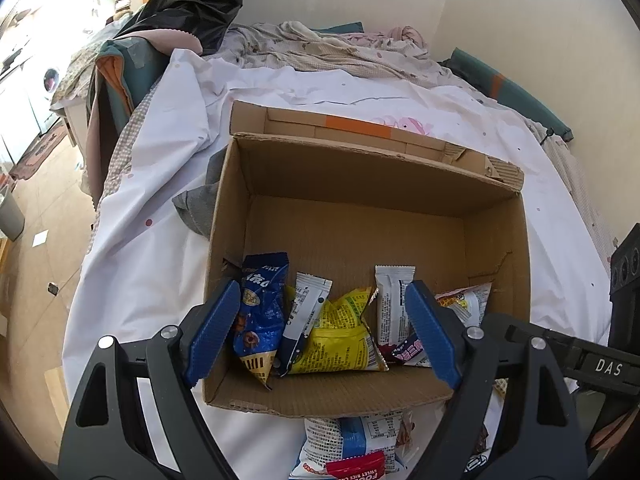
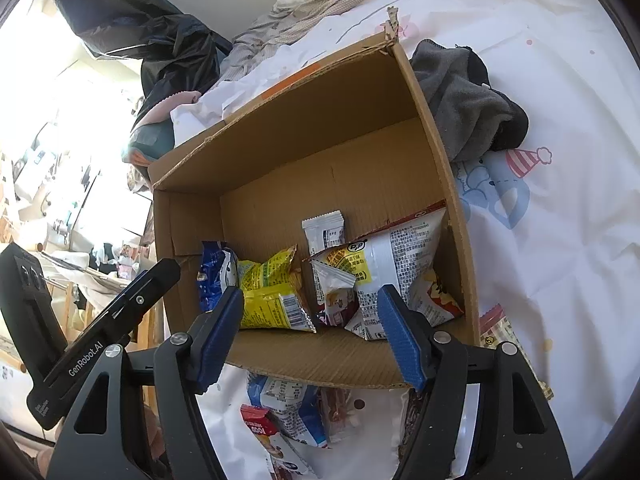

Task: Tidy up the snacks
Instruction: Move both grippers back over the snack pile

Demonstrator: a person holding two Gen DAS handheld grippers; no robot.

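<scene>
- Left wrist view: the left gripper [image 1: 326, 332] hangs over the near edge of the box [image 1: 496, 240] on the bed [image 1: 160, 184], jaws spread and holding nothing. Inside, along the near wall, lie a blue bag [image 1: 260, 312], a yellow bag [image 1: 340, 336] and white packets [image 1: 390, 300]. More snacks [image 1: 352, 440] lie outside, in front of the box.
- Right wrist view: the right gripper [image 2: 316, 332] is also spread wide and empty above the box [image 2: 440, 152]; a large white bag [image 2: 396, 264] leans in its right corner, and a grey cloth [image 2: 464, 100] lies beside it.

Cream wall [image 1: 500, 20], white-sheeted bed [image 1: 152, 248], wood floor [image 1: 48, 208], bright daylight.
</scene>
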